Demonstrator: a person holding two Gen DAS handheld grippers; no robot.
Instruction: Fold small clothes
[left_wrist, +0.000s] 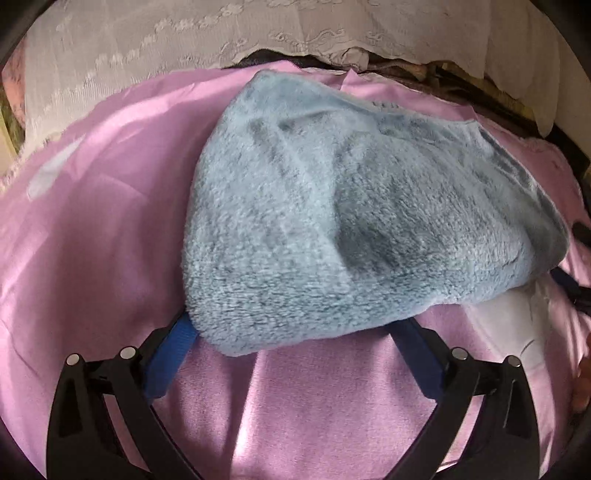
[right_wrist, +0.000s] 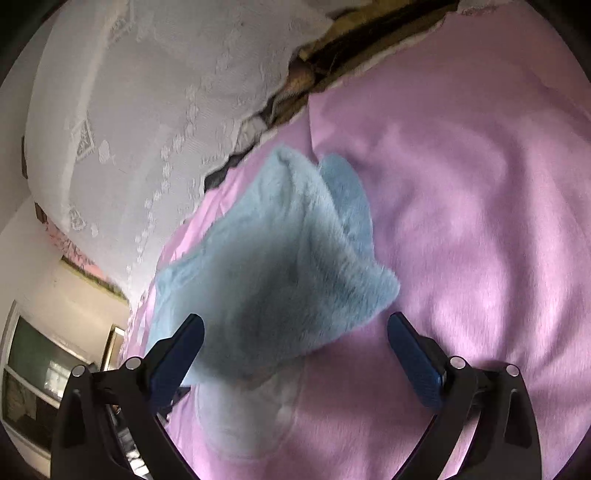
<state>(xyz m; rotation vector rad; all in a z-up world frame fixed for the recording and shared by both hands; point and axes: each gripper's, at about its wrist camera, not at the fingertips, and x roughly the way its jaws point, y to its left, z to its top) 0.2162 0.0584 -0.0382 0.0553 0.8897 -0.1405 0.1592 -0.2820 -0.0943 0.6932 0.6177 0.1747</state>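
Note:
A light blue fleecy garment (left_wrist: 332, 221) lies doubled over on a pink sheet (left_wrist: 110, 240). My left gripper (left_wrist: 297, 323) is open wide at its near edge; the fleece drapes over both fingertips and hides them. In the right wrist view the same garment (right_wrist: 280, 258) rises in a loose, peaked fold. My right gripper (right_wrist: 295, 320) is open, its blue pads (right_wrist: 413, 354) apart on either side of the garment's near corner, not pinching it.
A white patch (left_wrist: 509, 325) shows on the sheet by the garment, also seen as a white patch (right_wrist: 240, 417) under its near corner. White lace fabric (left_wrist: 166, 44) covers the back. A dark gap (right_wrist: 332, 48) runs between lace and sheet. A hand (left_wrist: 581, 387) shows at the right edge.

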